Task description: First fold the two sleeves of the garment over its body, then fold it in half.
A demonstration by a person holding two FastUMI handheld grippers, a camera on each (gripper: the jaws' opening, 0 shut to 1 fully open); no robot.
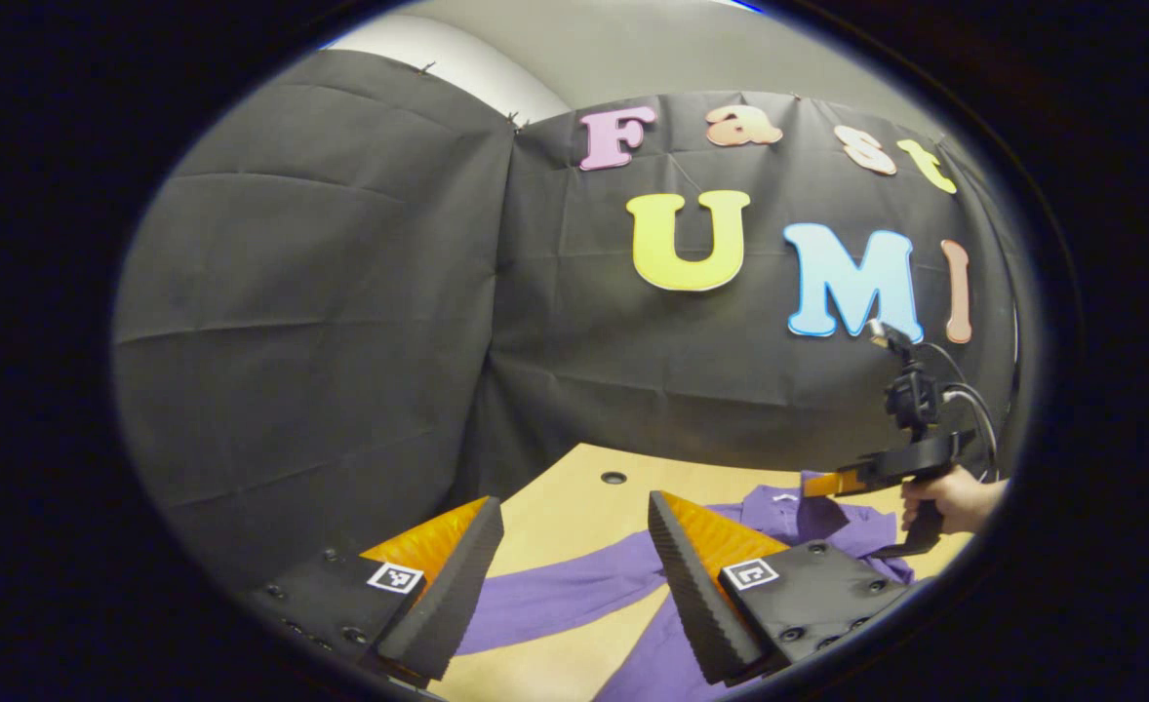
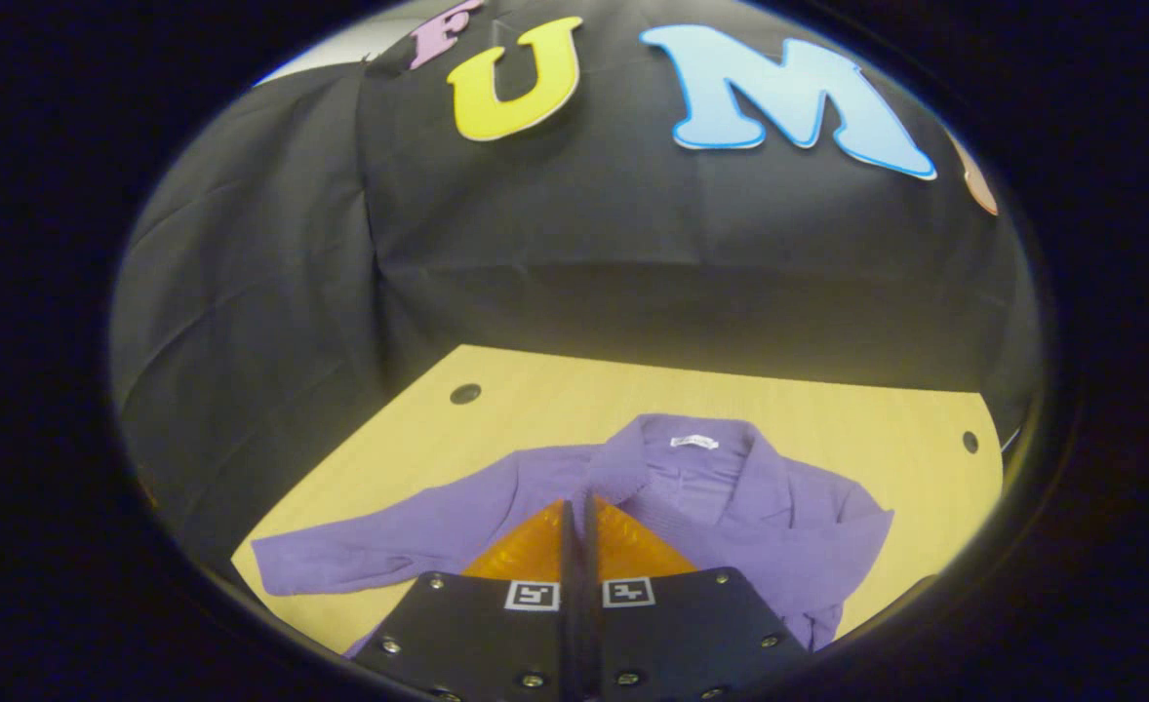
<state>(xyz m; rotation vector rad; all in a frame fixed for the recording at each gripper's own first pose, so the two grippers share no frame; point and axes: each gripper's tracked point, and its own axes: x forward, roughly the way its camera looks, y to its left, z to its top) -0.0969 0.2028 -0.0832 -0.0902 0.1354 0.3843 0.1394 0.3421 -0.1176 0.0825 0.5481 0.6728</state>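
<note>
Purple garment [image 2: 731,507] flat on worktop [image 2: 828,409], left sleeve [image 2: 379,546] outstretched. Left hand-held gripper [image 1: 574,575] wide open, empty, above that sleeve. Right hand-held gripper [image 2: 579,517] closed near collar; cloth between fingers impossible to tell. Likely sleeve-folding step; next: lower, pinch sleeve, carry across body.

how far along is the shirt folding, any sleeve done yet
One sleeve looks done: in the right gripper view the garment shows none lying out on the right. The other sleeve lies stretched out on the table. The left tongs hang open above it; the right tongs are closed. The half fold remains.
</note>
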